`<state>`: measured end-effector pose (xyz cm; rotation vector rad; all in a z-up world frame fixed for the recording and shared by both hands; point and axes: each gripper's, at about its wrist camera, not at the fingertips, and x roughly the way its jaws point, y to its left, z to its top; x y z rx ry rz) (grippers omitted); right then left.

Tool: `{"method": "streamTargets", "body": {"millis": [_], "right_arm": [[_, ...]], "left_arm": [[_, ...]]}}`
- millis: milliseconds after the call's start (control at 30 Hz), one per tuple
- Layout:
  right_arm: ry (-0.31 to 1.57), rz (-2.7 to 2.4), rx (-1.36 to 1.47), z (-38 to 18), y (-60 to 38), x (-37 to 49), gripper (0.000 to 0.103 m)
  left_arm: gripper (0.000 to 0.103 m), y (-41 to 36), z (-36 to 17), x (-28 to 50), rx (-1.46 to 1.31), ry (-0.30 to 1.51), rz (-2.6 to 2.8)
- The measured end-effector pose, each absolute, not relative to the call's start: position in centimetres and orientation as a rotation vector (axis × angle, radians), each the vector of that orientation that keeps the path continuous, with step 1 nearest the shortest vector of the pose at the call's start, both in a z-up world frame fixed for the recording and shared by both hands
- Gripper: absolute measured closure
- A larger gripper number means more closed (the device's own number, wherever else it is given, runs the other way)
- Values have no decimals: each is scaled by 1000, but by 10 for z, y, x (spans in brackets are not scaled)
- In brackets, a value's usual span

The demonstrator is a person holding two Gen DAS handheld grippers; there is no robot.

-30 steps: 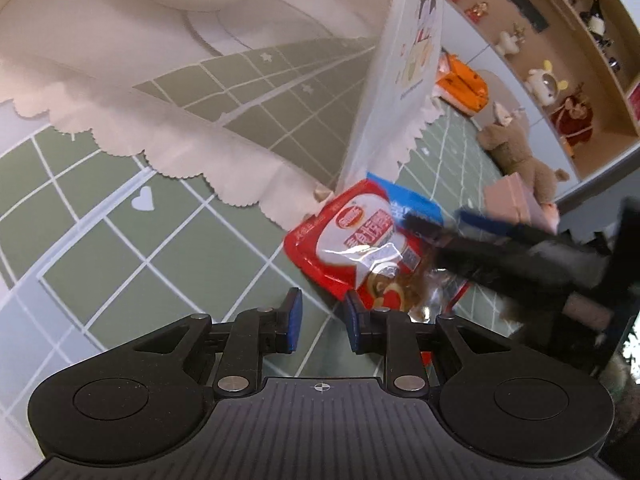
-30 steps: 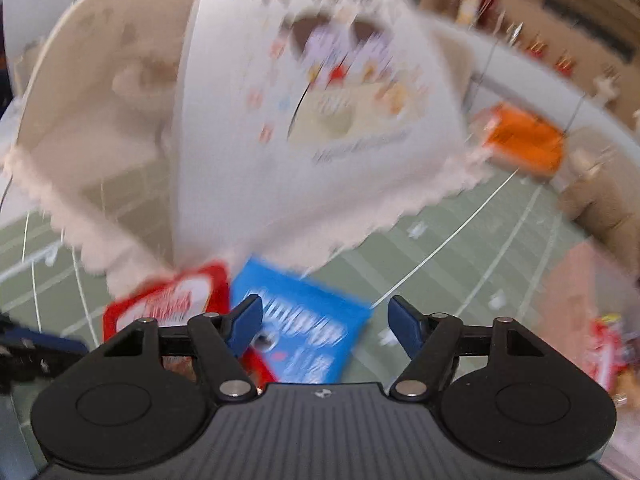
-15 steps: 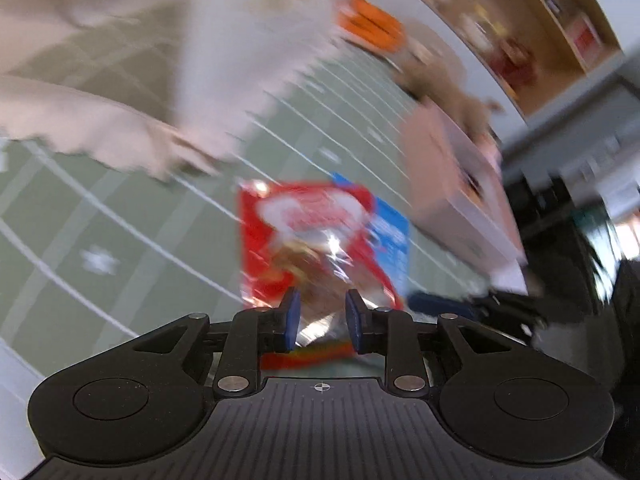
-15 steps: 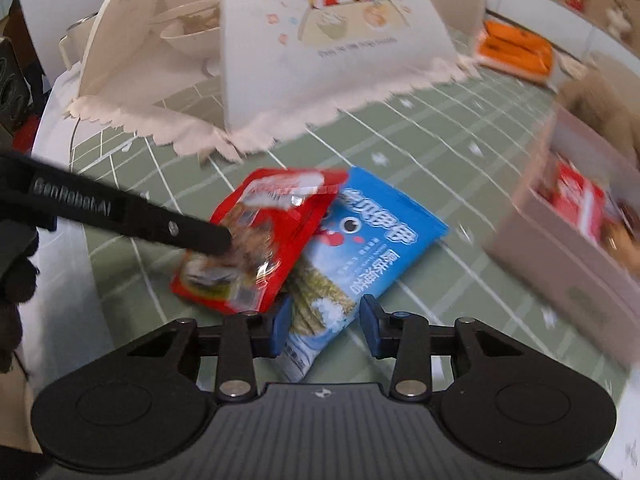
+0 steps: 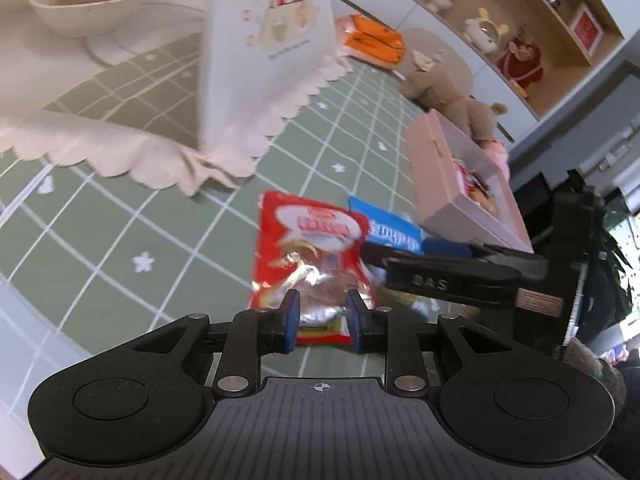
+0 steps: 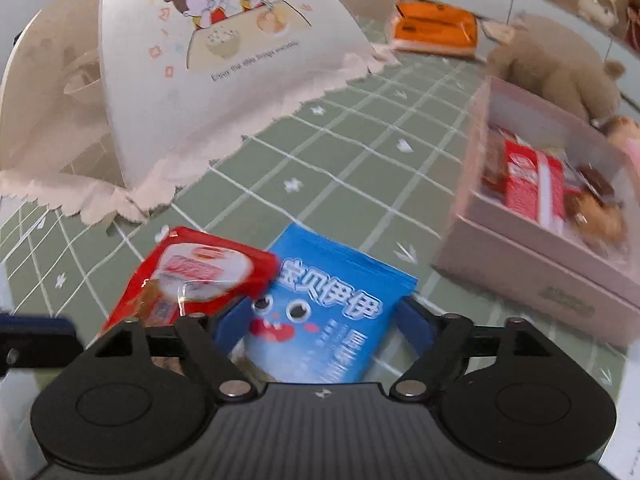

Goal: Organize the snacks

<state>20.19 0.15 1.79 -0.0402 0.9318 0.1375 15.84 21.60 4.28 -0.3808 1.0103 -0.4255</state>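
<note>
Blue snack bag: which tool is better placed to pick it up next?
Right. The right tool is open and straddles the blue snack bag; the left tool is nearly shut around the red snack bag.

Not much was readable tbh. The blue snack bag (image 6: pixel 320 312) had big white Chinese characters across it, "宝贝伊伊" as far as I could make out, with smaller lines under that too blurry to read. The white food cover (image 6: pixel 224 40) showed a large "开" at its top and a small English line under the cartoon, too soft to read properly. The right tool (image 5: pixel 460 276) had "SAS" on its finger in the left wrist view. Red snack bag (image 5: pixel 312 256) label was just blur.
</note>
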Motion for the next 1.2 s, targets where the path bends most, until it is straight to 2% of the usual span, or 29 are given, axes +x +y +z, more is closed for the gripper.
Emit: {"method": "streamTargets", "body": {"millis": [100,133,200,233,267,400,433,467,533,733,800,867,900,1067,1200], "right_arm": [[967,215,-49,11,17,206,12],[988,230,-56,9,20,207,7],[989,254,-96,9,24,201,8],[994,271,-116,9,25,196,13],[1002,291,-122,12,22,190,24],[1018,339,-142,21,-4,160,41],[1021,354,-133,24,-12,151,53],[1027,374,-126,26,-21,142,74],[1039,406,-129,31,-36,127,79],[1003,553,-196,46,-74,81,79],[979,586,-228,51,-82,68,69],[952,573,-281,54,-90,56,39],[935,563,-293,55,-95,51,35],[952,539,-261,53,-119,45,33],[1028,547,-123,41,-130,43,33]], "left_arm": [[75,218,40,159,-394,1012,-397],[76,216,40,158,-394,1010,-384],[75,210,39,156,-388,1005,-354],[75,208,38,154,-395,1003,-345],[75,205,38,152,-407,1002,-336],[75,184,35,135,-415,1004,-298],[75,176,35,129,-422,1005,-291],[75,169,35,122,-429,1004,-286],[75,153,35,110,-437,1000,-270],[75,111,32,68,-493,975,-198],[75,101,31,56,-502,979,-175],[75,94,32,45,-514,981,-155],[75,91,35,40,-519,973,-155],[75,86,49,25,-491,926,-150],[75,93,62,13,-471,895,-131]]}}
